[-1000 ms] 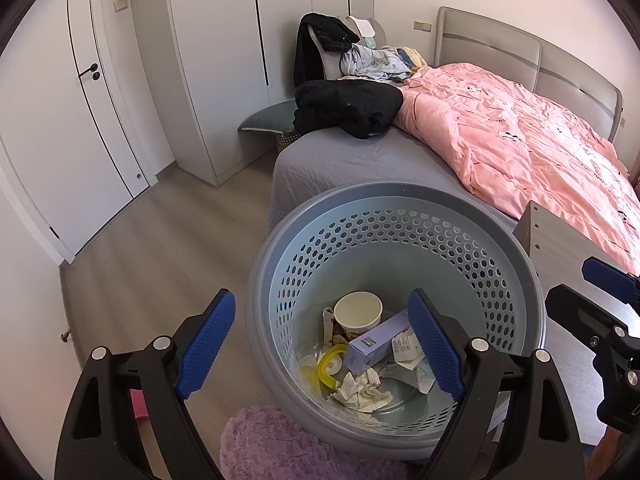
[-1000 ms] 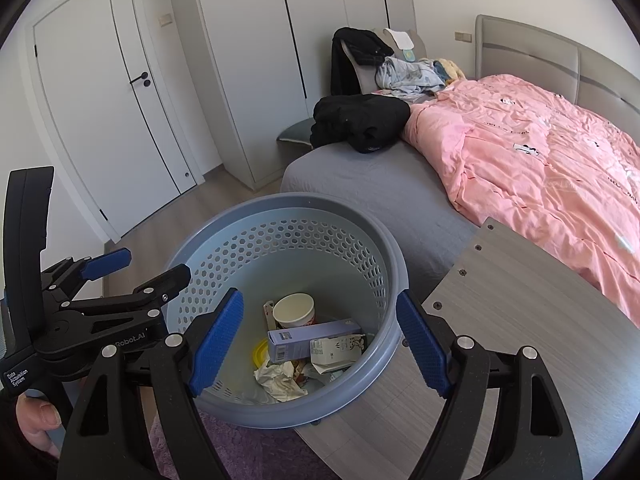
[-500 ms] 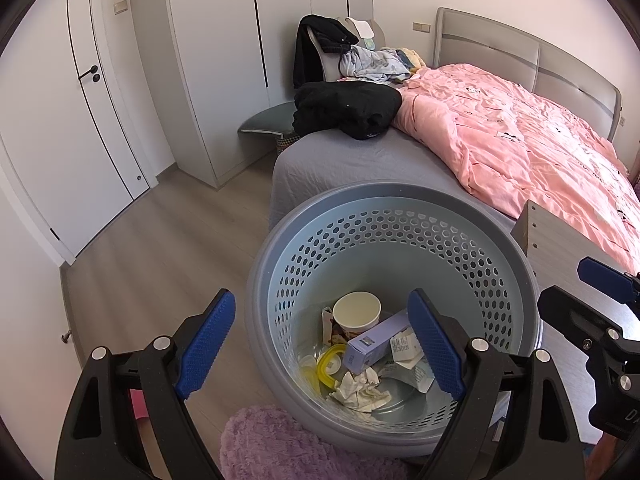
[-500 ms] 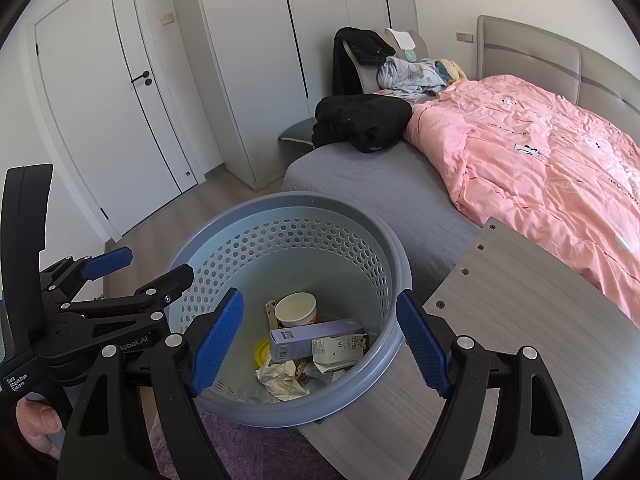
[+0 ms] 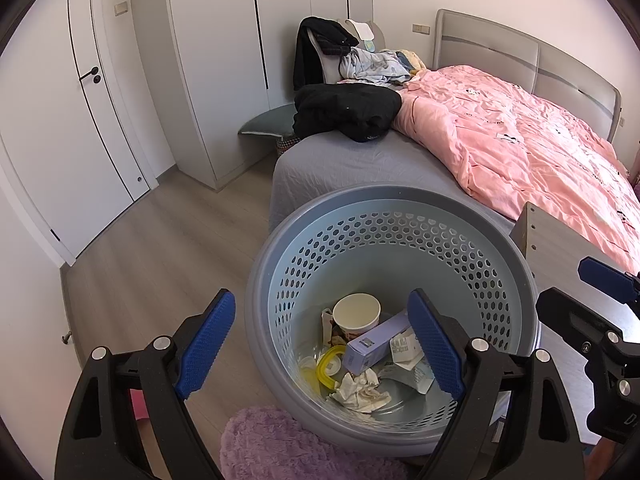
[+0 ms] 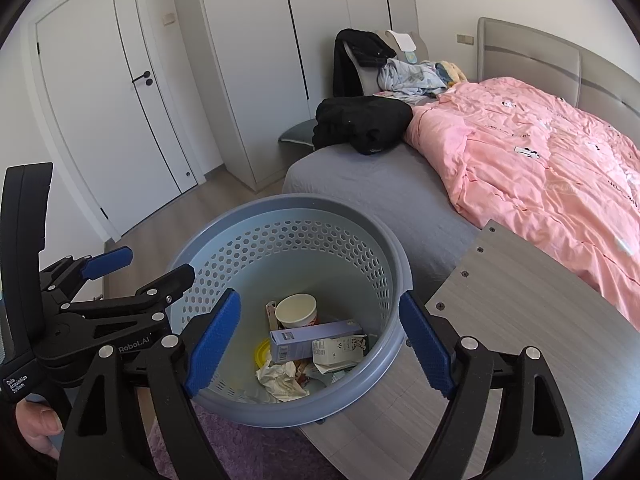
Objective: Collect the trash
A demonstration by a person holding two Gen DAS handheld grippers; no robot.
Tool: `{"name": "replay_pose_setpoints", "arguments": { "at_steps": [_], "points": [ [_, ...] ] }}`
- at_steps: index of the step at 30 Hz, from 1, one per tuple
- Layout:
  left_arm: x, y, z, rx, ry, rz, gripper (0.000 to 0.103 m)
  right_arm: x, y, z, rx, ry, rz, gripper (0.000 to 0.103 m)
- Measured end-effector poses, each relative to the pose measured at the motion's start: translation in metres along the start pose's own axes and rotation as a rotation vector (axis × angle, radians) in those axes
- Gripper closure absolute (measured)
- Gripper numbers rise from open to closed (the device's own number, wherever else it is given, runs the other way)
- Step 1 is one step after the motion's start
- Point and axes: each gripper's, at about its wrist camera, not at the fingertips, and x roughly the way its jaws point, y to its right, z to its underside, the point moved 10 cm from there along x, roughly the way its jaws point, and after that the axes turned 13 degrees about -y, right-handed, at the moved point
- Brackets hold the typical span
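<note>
Little has shifted over the last second: both hands hold their place over the basket, and only the right gripper [image 6: 320, 340] changes, its jaws opening a shade wider with nothing between the pads. Nearest the cameras, the left gripper [image 5: 320, 344] likewise stands wide apart and grips nothing; its blue pads frame the view down into the basket without touching it. Just beyond and below them sits the grey perforated basket [image 5: 516, 288], standing on the floor between a purple fluffy rug [image 5: 272, 440] and the corner of a wood-grain table [image 6: 520, 300]. At its bottom lies the collected trash: a paper cup [image 5: 356, 312] upright, a lilac carton box [image 5: 376, 344] lying on its side against it, a small printed carton [image 6: 340, 350], a yellow plastic ring [image 5: 326, 368] and a crumpled tissue [image 5: 360, 390]. So the gathering looks largely done, judging by how much already rests inside and by both grippers being empty. Farther off, the wooden floor [image 5: 160, 248] shows no litter in view, and the bed [image 5: 360, 164] carries only a pink quilt [image 5: 520, 152] and black clothes [image 5: 348, 114], which do not read as trash. Whether more waste remains outside these views cannot be told.
</note>
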Motion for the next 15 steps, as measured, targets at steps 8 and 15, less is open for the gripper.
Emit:
{"name": "replay_pose_setpoints", "arguments": {
  "at_steps": [8, 15],
  "points": [
    [-0.0042, -0.0021, -0.0029, -0.004, 0.003, -0.001, 0.019, 0.0001, -0.0002, 0.0, 0.0, 0.0, 0.0, 0.023],
    [-0.0032, -0.0036, -0.0013, -0.008, -0.001, -0.003, 0.019, 0.0002, -0.0001, 0.0, -0.001, 0.0, 0.0, 0.021]
  ]
}}
